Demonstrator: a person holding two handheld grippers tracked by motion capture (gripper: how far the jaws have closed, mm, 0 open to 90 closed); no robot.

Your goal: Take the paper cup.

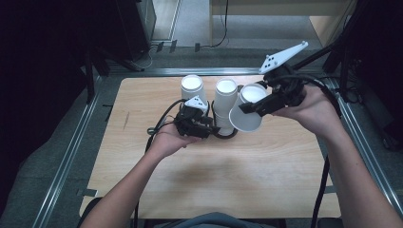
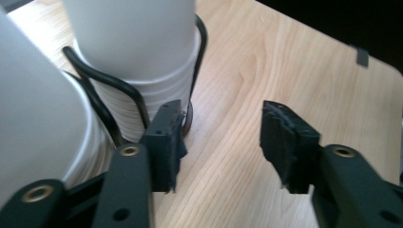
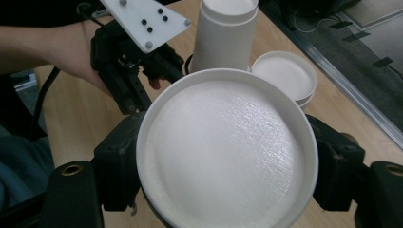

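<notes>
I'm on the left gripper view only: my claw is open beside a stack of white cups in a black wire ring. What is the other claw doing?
Observer: The right claw is shut on a single white paper cup, held tilted above the table.
Operator: Which end of it faces that claw's camera?
Observer: Its recessed base; the mouth points away, toward your side.
Operator: How many stacks stand on the table?
Observer: Two, both upside down: the taller stack by your claw and a shorter stack beside it.
</notes>
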